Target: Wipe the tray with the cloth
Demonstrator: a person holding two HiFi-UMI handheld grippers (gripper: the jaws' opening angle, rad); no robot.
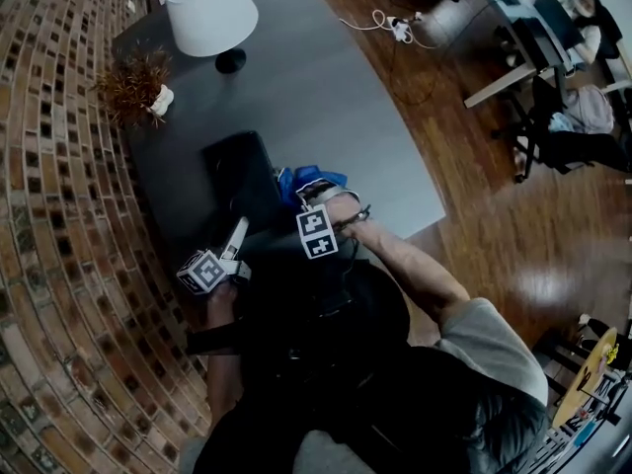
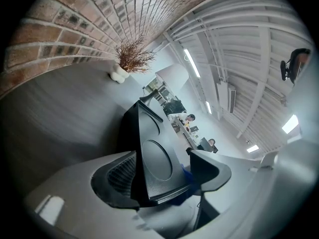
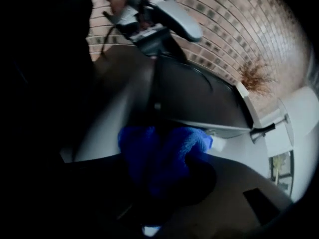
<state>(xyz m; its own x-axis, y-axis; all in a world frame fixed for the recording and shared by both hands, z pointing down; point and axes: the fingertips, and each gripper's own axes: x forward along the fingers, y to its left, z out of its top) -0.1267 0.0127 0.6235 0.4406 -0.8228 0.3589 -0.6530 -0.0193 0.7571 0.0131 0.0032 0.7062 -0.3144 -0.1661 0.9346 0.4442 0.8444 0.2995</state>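
Tray (image 2: 149, 128): black, with a round recess in its face; it sat tilted on the dark grey table (image 1: 326, 97), one edge caught in the left tool.
Left tool (image 2: 159, 161): jaws about half apart and clamped on the tray's near edge, one pad on each face of it.
Right tool (image 3: 154, 183): jaws nearly together, pinching the cloth; it pointed steeply down just beside the tray, on the side away from the brick wall (image 1: 49, 215).
Cloth (image 3: 164, 148): blue and bunched, gripped in the right tool and lying at the tray's lower rim; whether it pressed on the tray could not be told.
Lamp (image 1: 209, 10): white shade on a dark foot, well beyond the tray's far end.
Plant (image 1: 136, 85): dry brown sprigs in a small white pot, beyond the tray's far end, on its wall side and near the lamp.
Floor (image 1: 513, 235): wooden boards, well apart from the tray, past the table's edge.
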